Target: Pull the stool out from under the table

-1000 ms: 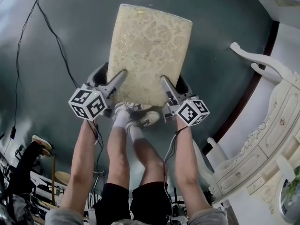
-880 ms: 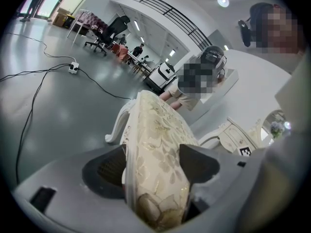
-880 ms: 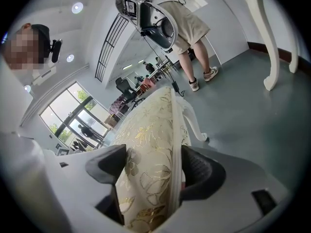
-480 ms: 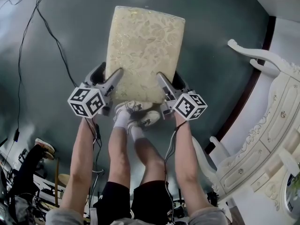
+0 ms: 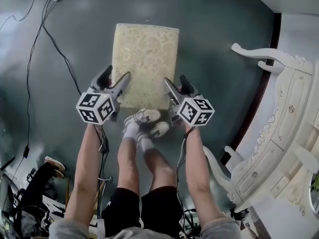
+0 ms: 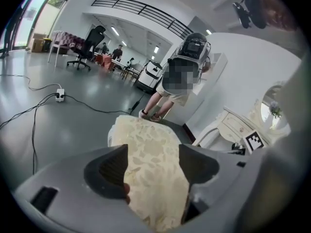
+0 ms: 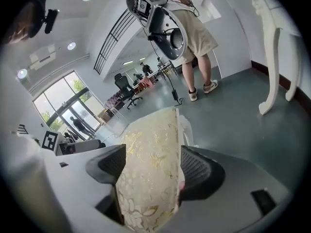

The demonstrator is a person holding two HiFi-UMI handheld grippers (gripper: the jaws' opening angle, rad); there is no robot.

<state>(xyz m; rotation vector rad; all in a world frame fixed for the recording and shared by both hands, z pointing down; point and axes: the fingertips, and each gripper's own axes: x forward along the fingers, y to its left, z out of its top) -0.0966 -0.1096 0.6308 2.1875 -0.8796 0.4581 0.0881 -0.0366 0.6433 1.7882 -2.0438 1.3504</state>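
Both arms reach straight down as the left gripper and right gripper clamp their fingers on the stool at its near corners.

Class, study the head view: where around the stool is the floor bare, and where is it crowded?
Bare floor lies between the stool and the white table, and beyond the stool's far end. A cable crosses the floor to its left. The near end is crowded: left gripper and right gripper clamp it, above the shoes.
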